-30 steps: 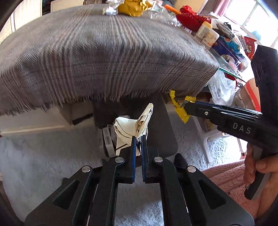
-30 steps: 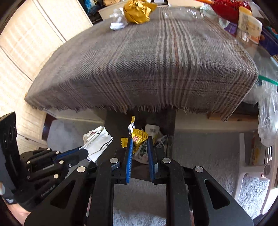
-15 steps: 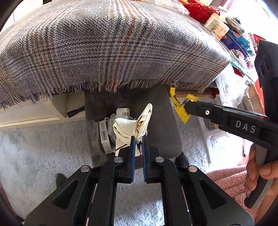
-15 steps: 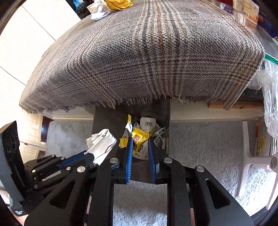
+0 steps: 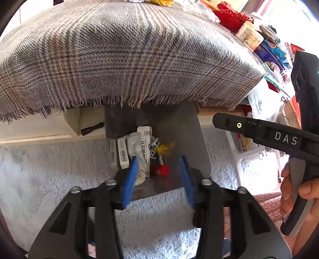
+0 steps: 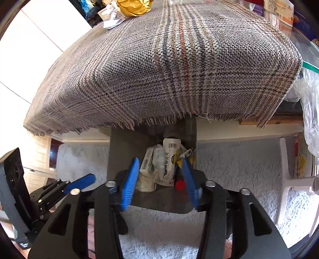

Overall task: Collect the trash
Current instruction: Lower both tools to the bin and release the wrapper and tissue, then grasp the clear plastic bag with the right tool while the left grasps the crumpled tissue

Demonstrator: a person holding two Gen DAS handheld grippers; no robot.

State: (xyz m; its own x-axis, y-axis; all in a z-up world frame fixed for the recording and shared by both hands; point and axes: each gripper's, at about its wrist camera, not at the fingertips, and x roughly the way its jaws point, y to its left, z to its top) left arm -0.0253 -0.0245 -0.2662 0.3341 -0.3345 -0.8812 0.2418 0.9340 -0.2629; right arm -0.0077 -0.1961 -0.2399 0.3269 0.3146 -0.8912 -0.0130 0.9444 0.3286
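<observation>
Both our claws, the left claw [image 5: 157,177] and the right claw [image 6: 159,181], are opening with nothing between their blue pads, above the grey bin [image 5: 191,129] holding the dropped trash [image 5: 139,147]. Crumpled yellow wrapper [image 6: 133,7] remains on the plaid-covered worktop [image 6: 169,65]; we risk snagging its fringe.

**Bright daylight, strong fisheye curve**

Both views are brightly lit by daylight that comes from the upper right of the left wrist view, where the window area burns out to white. The plaid cloth [image 5: 129,59] is sharp, its weave clear. Under its fringe the grey bin [image 5: 191,143] lies in shade. The blue pads [image 5: 129,179] of the left claw [image 5: 159,177] are smeared by motion blur. Edges bow heavily, and black vignette fills the corners.
</observation>
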